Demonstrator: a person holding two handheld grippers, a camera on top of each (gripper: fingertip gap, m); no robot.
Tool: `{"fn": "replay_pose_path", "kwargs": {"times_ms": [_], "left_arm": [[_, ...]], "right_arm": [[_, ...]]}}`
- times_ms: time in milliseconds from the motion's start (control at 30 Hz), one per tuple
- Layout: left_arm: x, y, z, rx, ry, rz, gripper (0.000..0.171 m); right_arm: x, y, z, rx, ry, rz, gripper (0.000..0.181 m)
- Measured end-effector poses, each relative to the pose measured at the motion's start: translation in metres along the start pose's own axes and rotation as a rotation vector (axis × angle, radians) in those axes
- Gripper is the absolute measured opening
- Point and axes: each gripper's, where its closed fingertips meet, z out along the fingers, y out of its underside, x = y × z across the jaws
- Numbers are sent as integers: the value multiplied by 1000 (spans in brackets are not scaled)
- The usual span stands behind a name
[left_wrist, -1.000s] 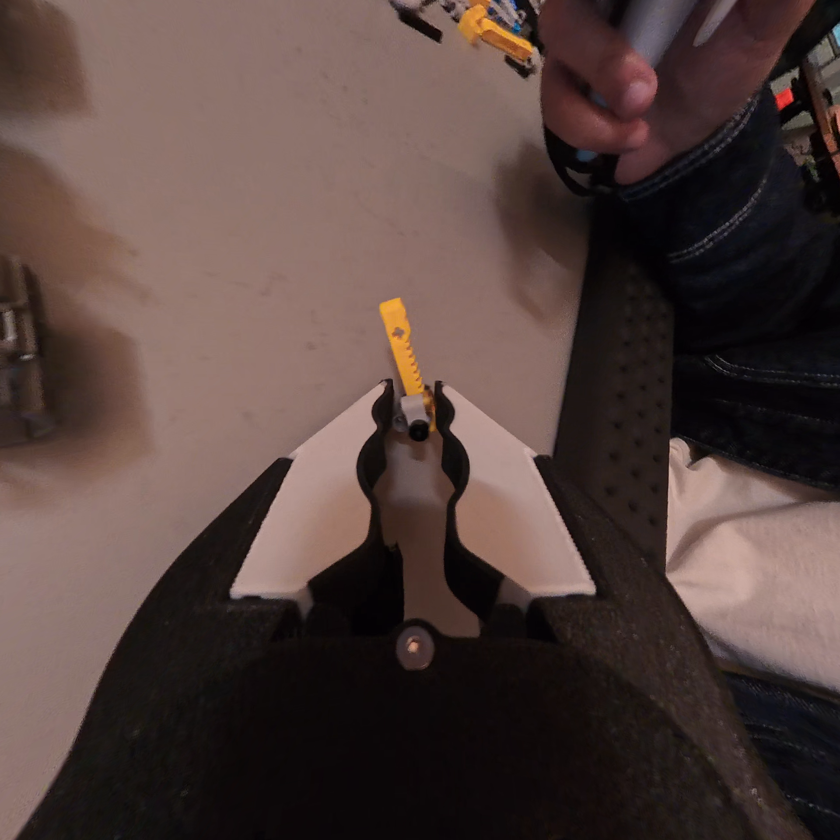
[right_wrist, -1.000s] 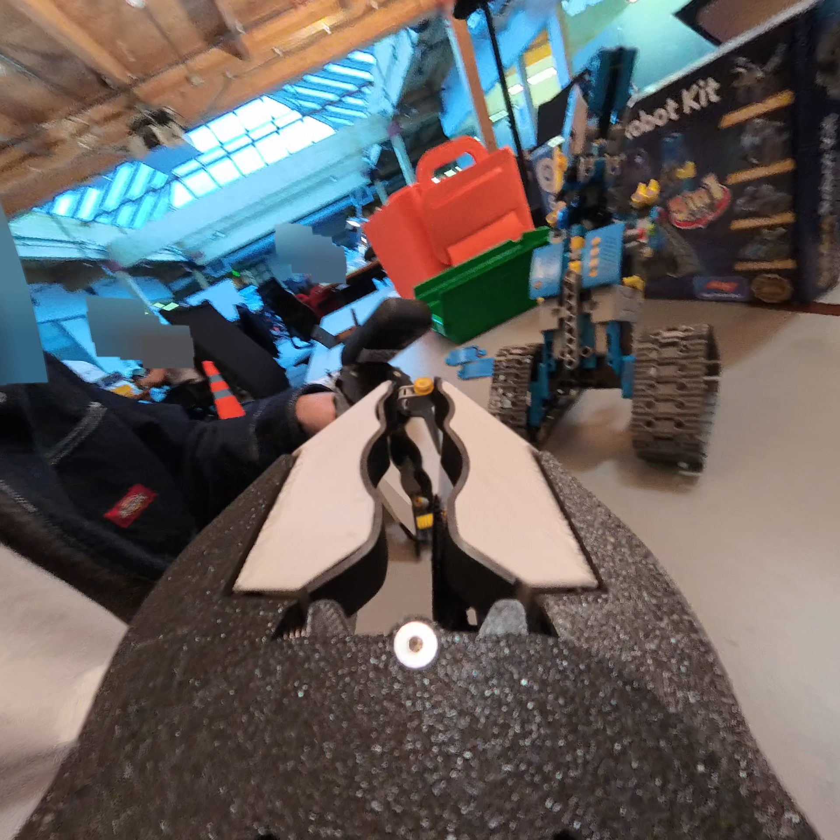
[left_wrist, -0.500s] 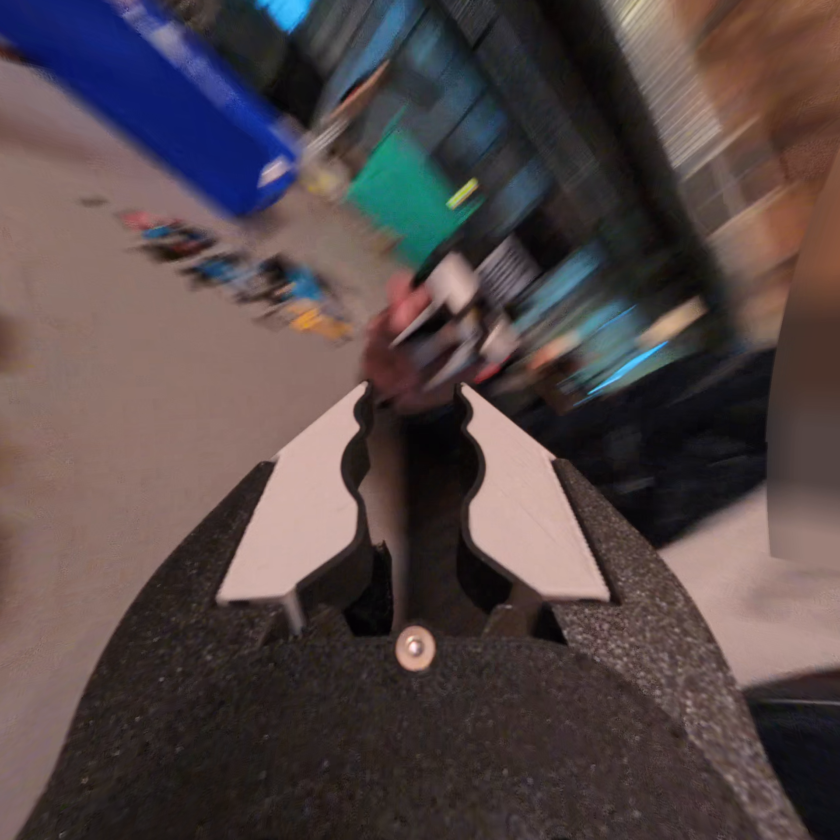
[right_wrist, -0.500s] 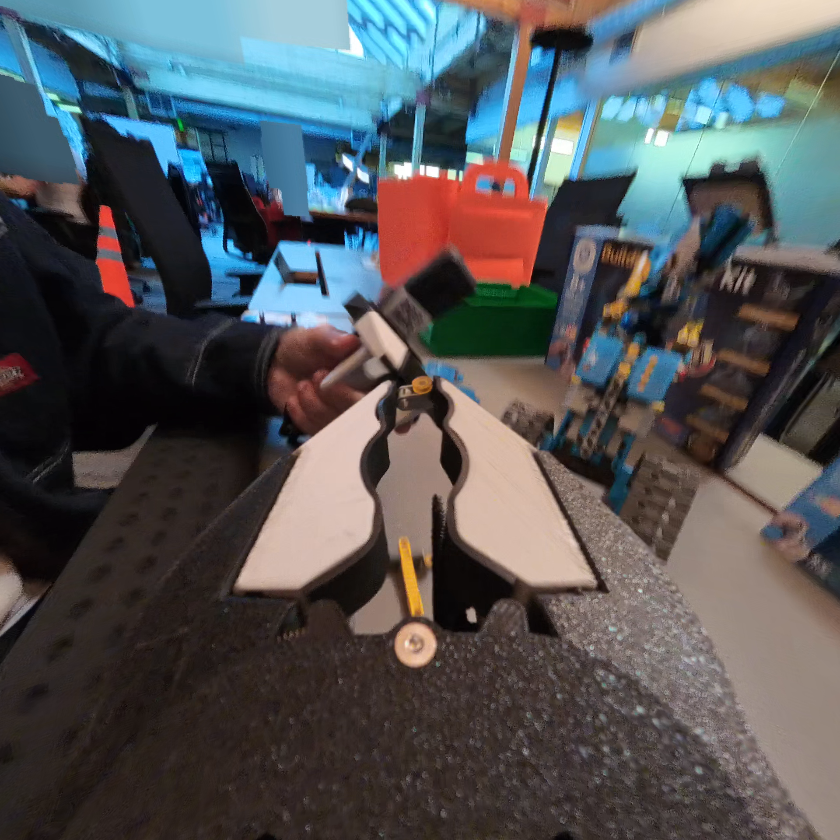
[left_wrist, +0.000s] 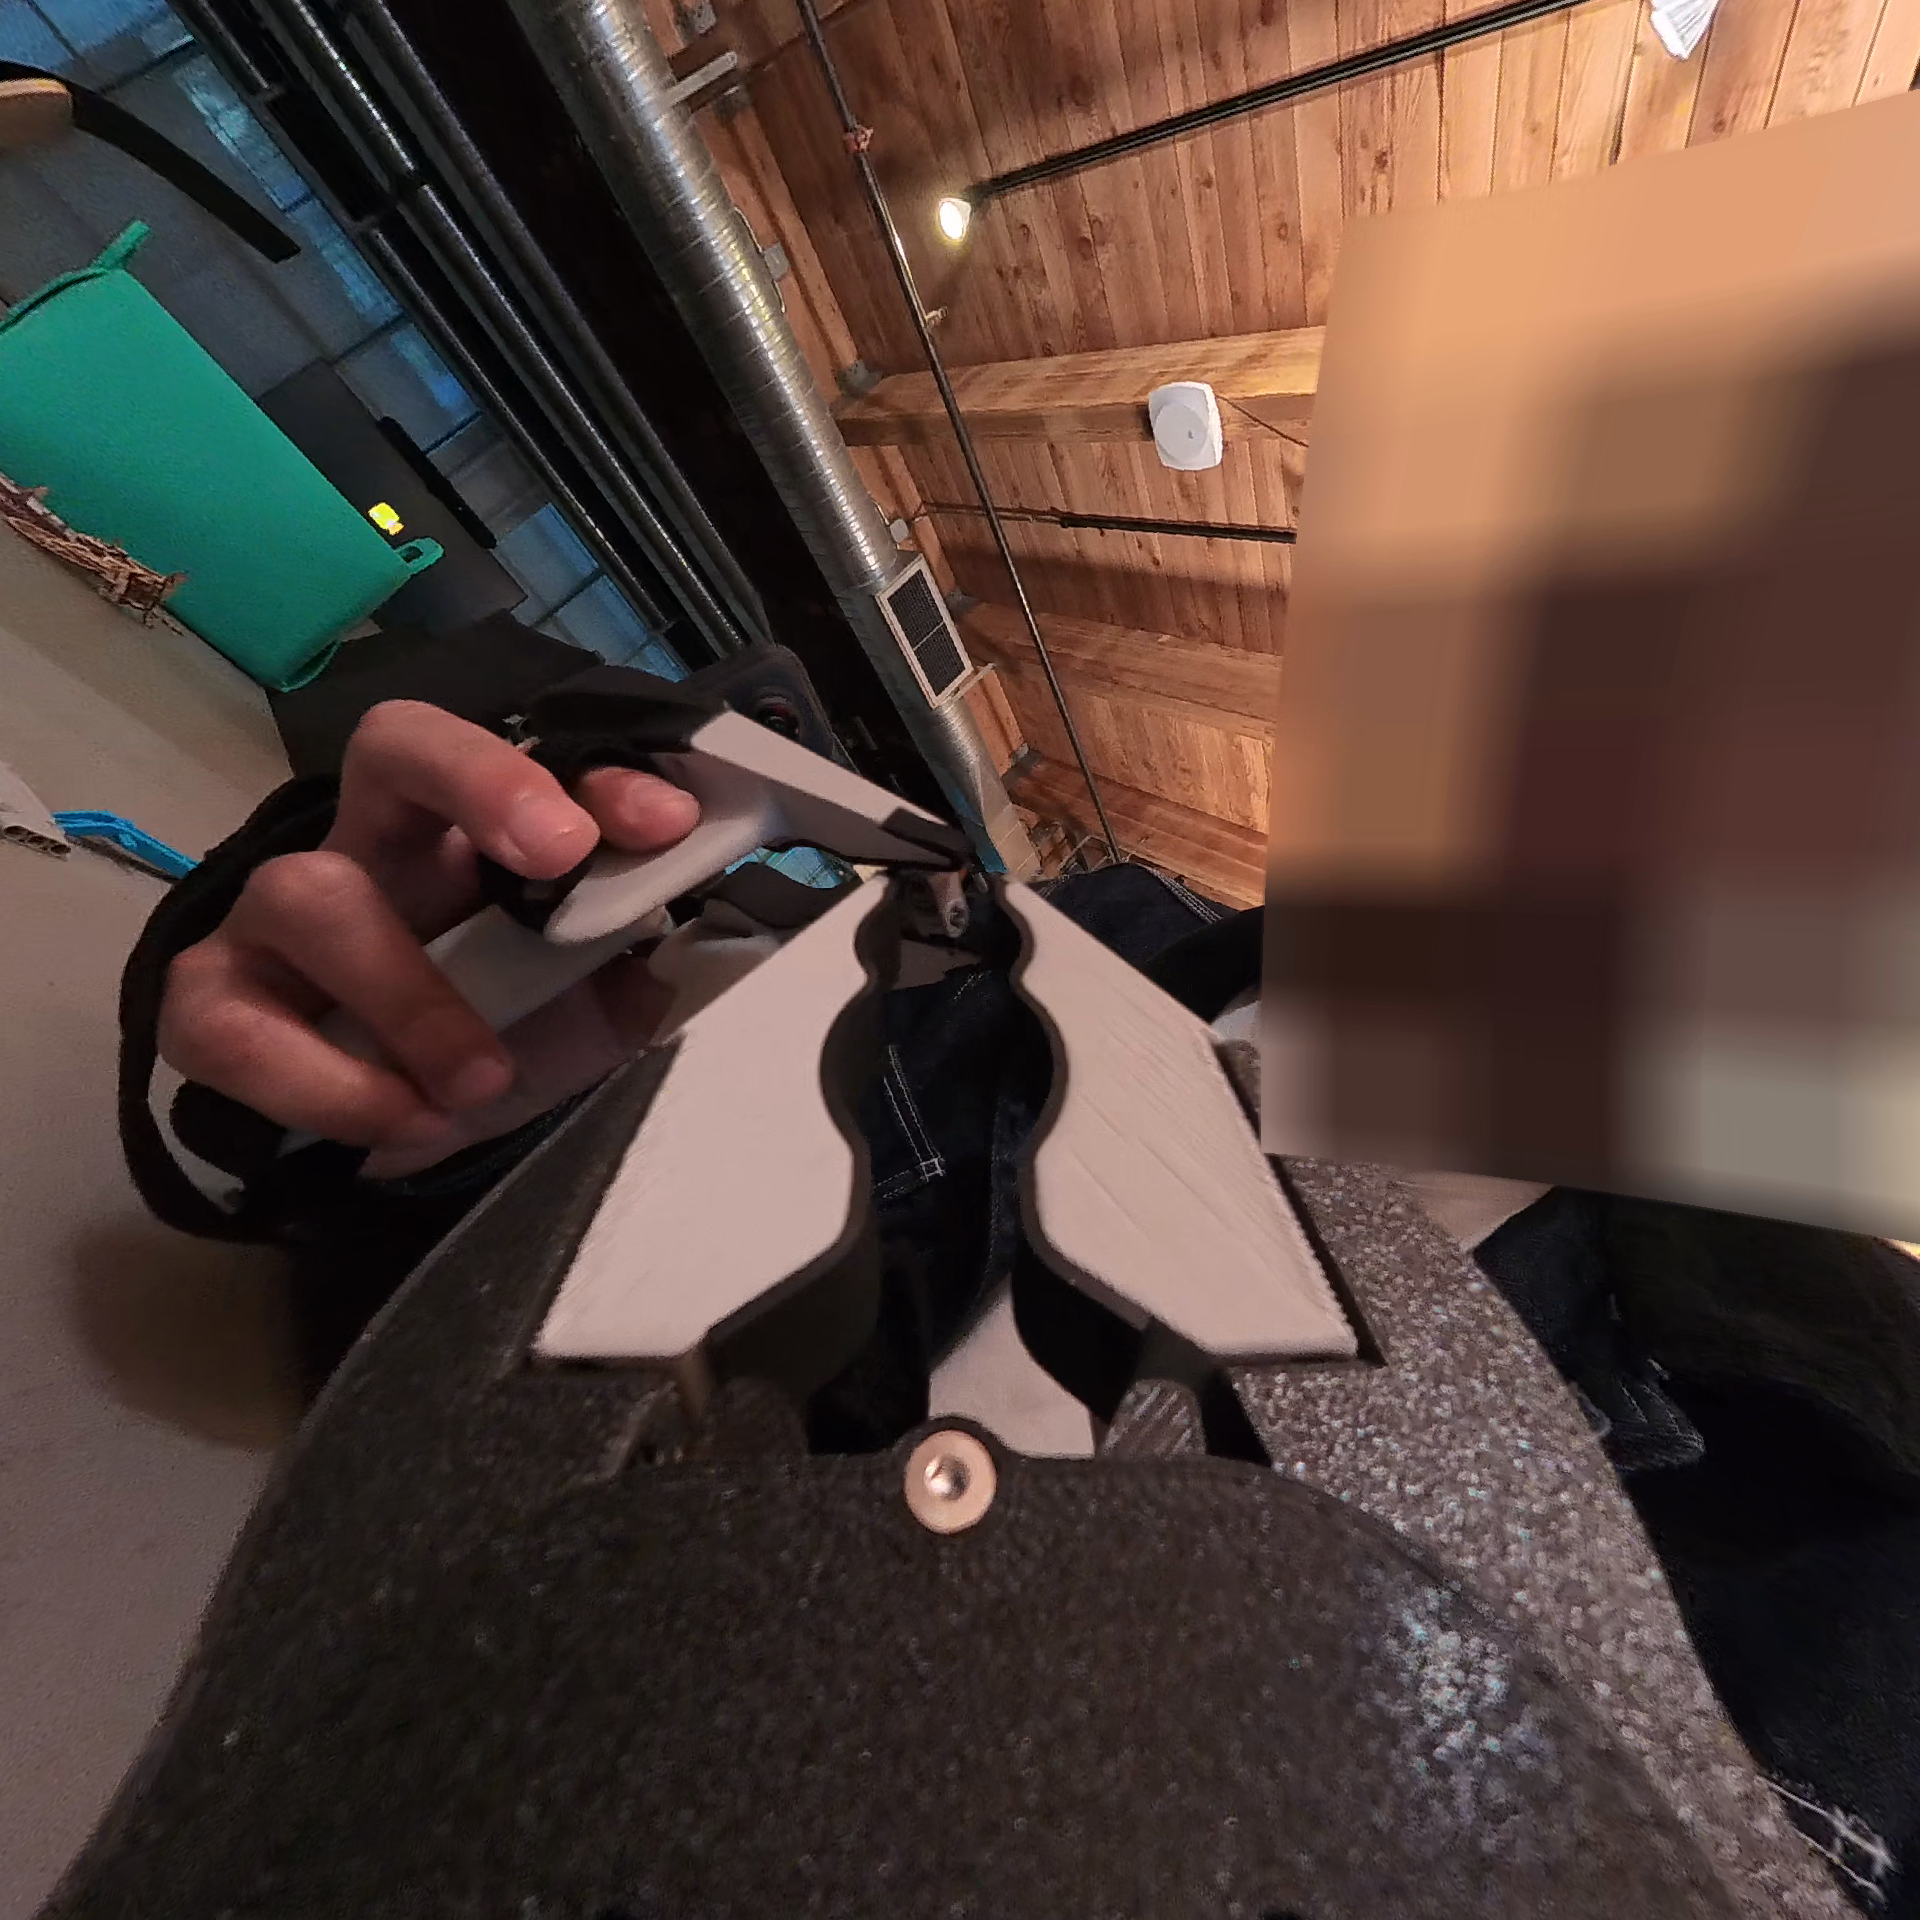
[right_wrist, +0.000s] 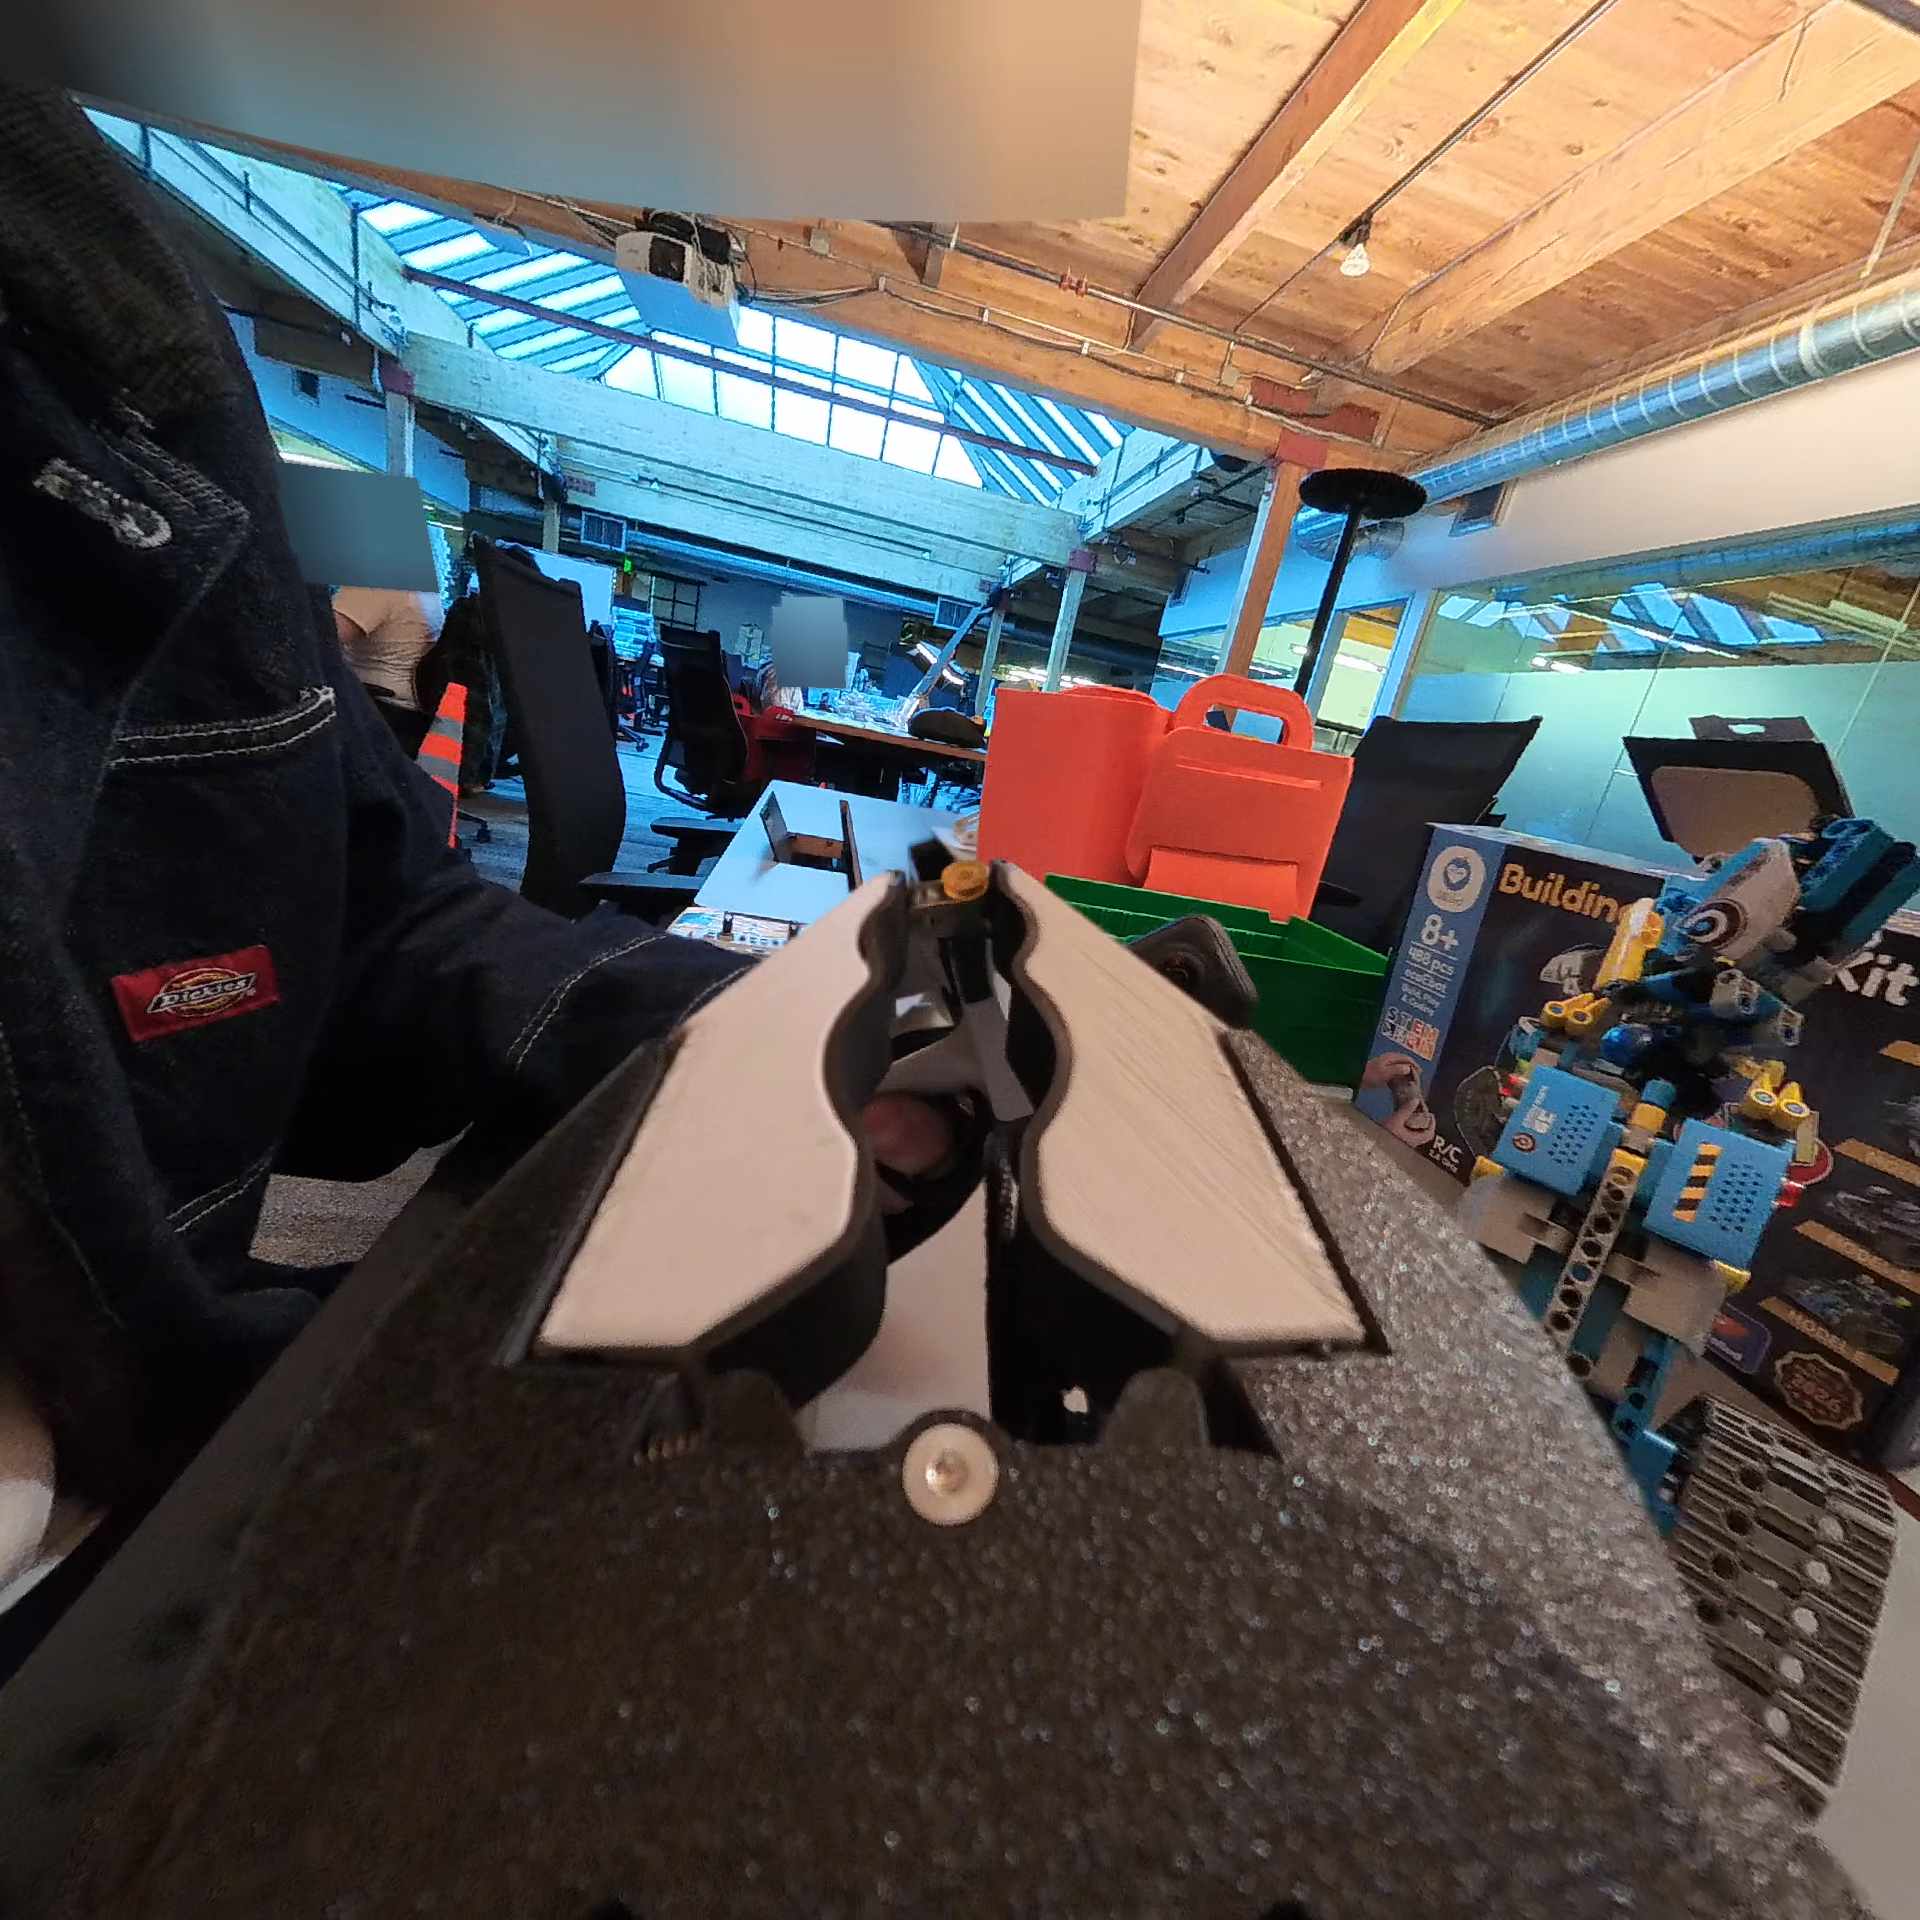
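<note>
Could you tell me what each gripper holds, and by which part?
Right gripper: a small grey and yellow brick piece, pinched at the tips. Left gripper: cannot tell.

Open-plan workspace. Wood-plank ceiling with beams across top of right wrist view; skylights upper centre, bluish daylight. Ribbed metal duct runs diagonally upper centre in left wrist view, spotlight beside it. Black office chairs mid left; glass partition right.
</note>
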Motion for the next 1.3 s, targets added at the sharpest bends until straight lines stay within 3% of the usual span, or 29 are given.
{"fn": "replay_pose_path", "kwargs": {"times_ms": [233,433,500,667,900,1033,1167,1300], "left_arm": [[-3,-1,-1,-6,-30,30,8],[-30,-16,-25,-31,-352,290,6],[-31,-15,-28,-54,-383,321,6],[-42,-11,-32,-76,-411,263,6],[-54,-3,-39,-113,-437,169,6],[-60,11,-44,-194,-456,111,6],[-66,13,-48,-196,-469,66,6],[-70,14,-51,-199,-495,56,6]], "right_arm": [[2,2,0,-10,-1,32,14],[27,4,-21,-31,80,134,21],[29,12,-24,-87,76,118,22],[27,38,-25,-268,91,-24,15],[23,50,-25,-352,90,-166,8],[15,61,-28,-428,28,-163,14],[12,79,-32,-540,16,-233,11],[14,82,-32,-560,27,-265,11]]}}
